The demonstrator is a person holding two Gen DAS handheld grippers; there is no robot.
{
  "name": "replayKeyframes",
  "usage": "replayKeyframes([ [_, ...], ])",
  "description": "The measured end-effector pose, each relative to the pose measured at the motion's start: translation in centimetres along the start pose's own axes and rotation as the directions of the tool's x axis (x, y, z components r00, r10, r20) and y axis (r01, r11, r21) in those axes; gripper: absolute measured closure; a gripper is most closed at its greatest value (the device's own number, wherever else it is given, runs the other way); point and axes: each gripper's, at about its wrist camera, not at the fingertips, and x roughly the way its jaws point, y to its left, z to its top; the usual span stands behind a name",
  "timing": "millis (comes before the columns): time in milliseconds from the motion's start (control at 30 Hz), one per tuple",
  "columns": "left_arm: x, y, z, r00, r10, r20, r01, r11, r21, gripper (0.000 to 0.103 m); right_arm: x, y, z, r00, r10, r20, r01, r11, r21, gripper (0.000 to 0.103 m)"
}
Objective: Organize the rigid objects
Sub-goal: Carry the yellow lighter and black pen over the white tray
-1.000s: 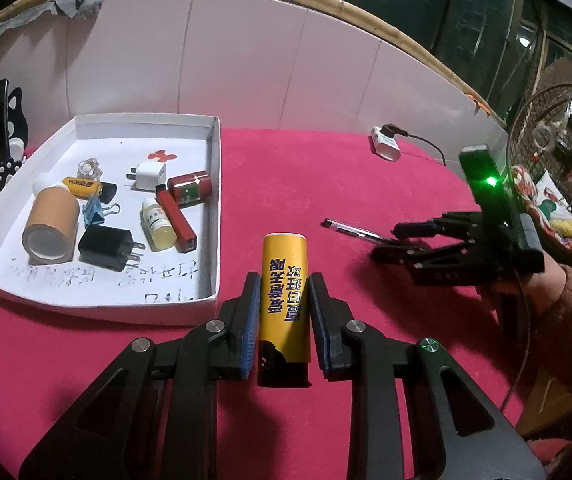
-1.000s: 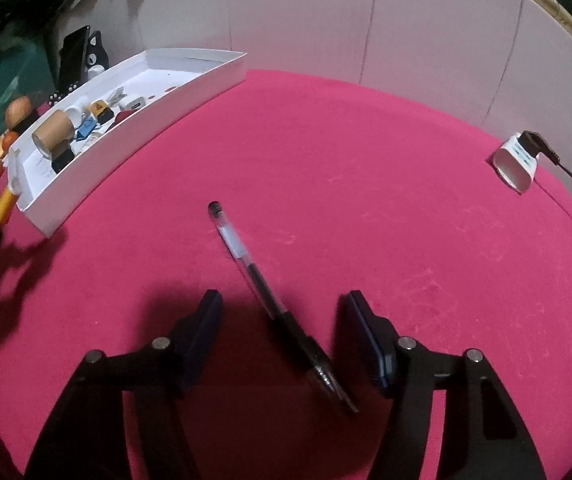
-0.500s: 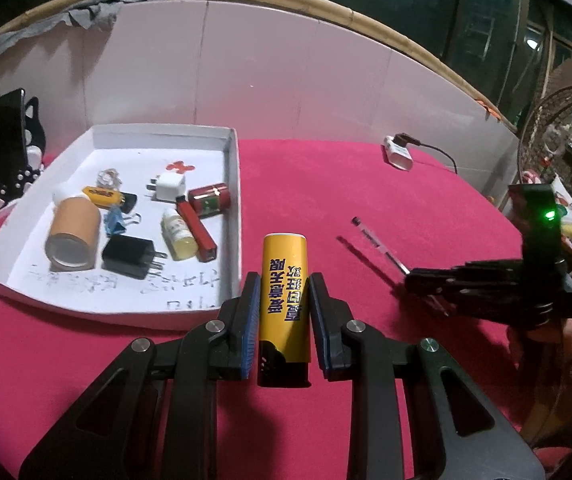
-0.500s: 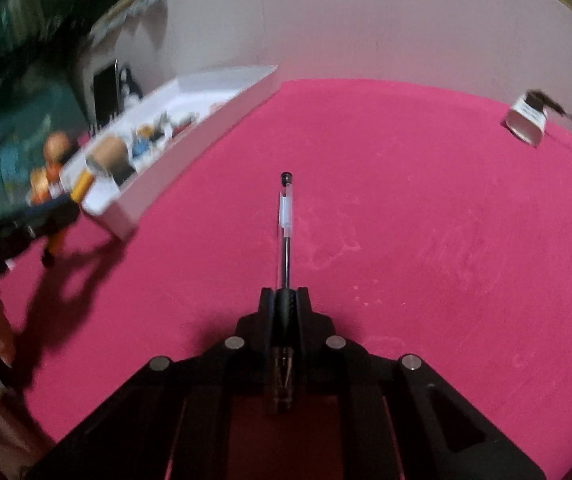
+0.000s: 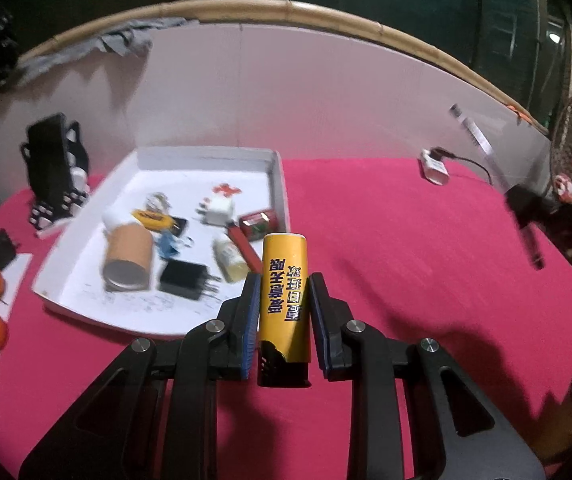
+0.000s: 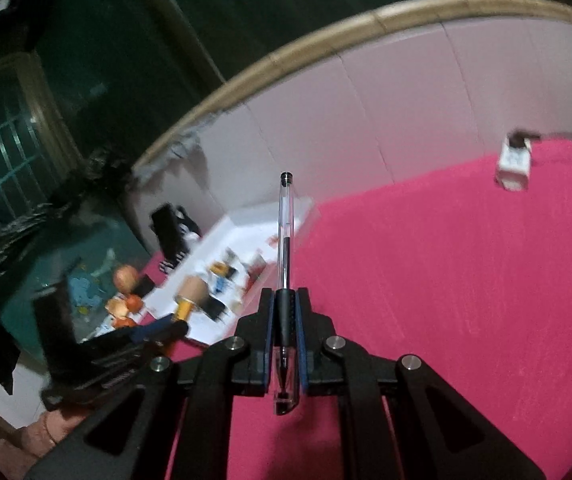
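Left gripper (image 5: 284, 312) clamped on yellow tube (image 5: 285, 292), tube upright between blue pads, held above red tablecloth (image 5: 406, 260) just beside near edge of white tray (image 5: 282, 184). Right gripper (image 6: 285, 328) clamped on pen (image 6: 286, 240) at black grip, clear barrel pointed forward, off cloth. Tray beyond held cardboard cylinder (image 5: 128, 258), black charger (image 5: 184, 280), small bottle (image 5: 228, 258), white plug (image 5: 218, 210), red battery (image 5: 259, 222). Farther: white adapter (image 5: 434, 168) with cable, near white backboard (image 5: 286, 92). Phone stand (image 5: 52, 168) left of tray.

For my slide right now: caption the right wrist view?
Right gripper clamps a clear pen above the red tablecloth, facing the white tray.
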Motion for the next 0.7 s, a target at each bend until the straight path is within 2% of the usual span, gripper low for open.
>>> replayKeyframes([
  [233, -2.0, 1.9, 1.1, 0.996, 0.07, 0.051, -0.07, 0.997, -0.014, 0.08, -1.0, 3.9, 2.1, 0.994, 0.082, 0.069, -0.076, 0.994, -0.081, 0.096],
  [700, -5.4, 5.4, 1.4, 0.984, 0.143, 0.111, -0.136, 0.988, -0.069, 0.08, 0.6, 10.3, 3.5, 0.98, 0.177, 0.086, -0.157, 0.967, -0.2, 0.096],
])
